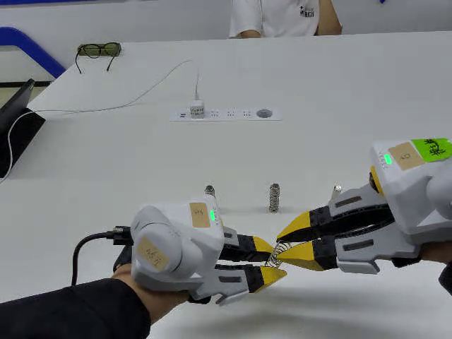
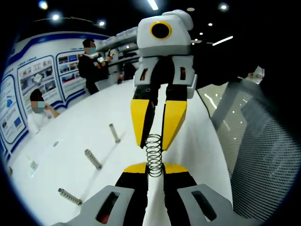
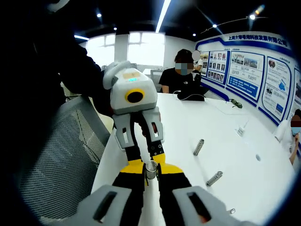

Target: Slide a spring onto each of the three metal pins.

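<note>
Spring [image 1: 277, 254] is held in the air between the two gripper tips, lying roughly left-right, one end in each. The left gripper [image 1: 272, 261] has its yellow-tipped jaws drawn in on the spring's left end. In the left gripper view that end sits squarely between the tips. The right gripper [image 1: 286, 244] faces it tip to tip, with its jaws closed on the other end. Only a short stretch of coils is bare between them.

Just beyond the grippers, three pins stand in a row on the white table [image 1: 141, 155]. The left pin [image 1: 210, 191] and the middle pin [image 1: 274, 198] each carry a spring. The right pin [image 1: 337, 189] is bare and lies just far of the right gripper's jaws.

A black cable [image 1: 88, 244] runs left from the left gripper's body. Bare tabletop lies left of the pins and far of them, up to a power strip [image 1: 226, 113] with a white cable [image 1: 141, 92]. Sunglasses [image 1: 99, 49] lie at the far left. A person [image 1: 282, 18] sits at the far edge. In the gripper views the table's near edge runs close beside the grippers, with a mesh chair [image 2: 263, 155] just past it.
</note>
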A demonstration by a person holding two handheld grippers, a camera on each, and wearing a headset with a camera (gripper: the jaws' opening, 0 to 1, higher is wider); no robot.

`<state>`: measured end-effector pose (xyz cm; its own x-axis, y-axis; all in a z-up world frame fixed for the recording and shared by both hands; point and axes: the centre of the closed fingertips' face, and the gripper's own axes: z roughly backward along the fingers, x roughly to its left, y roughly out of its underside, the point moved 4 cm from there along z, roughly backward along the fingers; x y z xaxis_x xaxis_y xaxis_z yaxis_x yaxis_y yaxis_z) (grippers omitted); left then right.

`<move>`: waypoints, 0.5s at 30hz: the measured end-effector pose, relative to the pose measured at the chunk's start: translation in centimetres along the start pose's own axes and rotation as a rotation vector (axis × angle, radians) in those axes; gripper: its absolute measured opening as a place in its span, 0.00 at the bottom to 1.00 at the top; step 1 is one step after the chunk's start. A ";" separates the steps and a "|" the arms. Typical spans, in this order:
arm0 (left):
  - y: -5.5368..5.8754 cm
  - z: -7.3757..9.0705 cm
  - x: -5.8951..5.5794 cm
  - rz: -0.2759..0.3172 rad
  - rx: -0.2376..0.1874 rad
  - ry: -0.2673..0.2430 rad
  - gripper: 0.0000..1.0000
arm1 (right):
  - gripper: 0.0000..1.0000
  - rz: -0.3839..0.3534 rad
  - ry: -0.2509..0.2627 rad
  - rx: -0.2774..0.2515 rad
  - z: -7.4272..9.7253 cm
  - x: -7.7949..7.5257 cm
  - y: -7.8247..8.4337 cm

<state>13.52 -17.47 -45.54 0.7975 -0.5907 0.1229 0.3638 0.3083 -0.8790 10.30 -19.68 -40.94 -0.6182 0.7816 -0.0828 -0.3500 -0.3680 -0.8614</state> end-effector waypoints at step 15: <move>-0.9 0.1 0.0 0.040 -0.054 -0.003 0.11 | 0.12 -0.018 0.014 -0.008 -0.2 -0.1 0.0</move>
<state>13.25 -17.62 -44.70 0.8121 -0.5768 0.0886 0.3052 0.2905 -0.9069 10.49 -19.69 -41.04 -0.6022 0.7949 -0.0745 -0.3547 -0.3499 -0.8670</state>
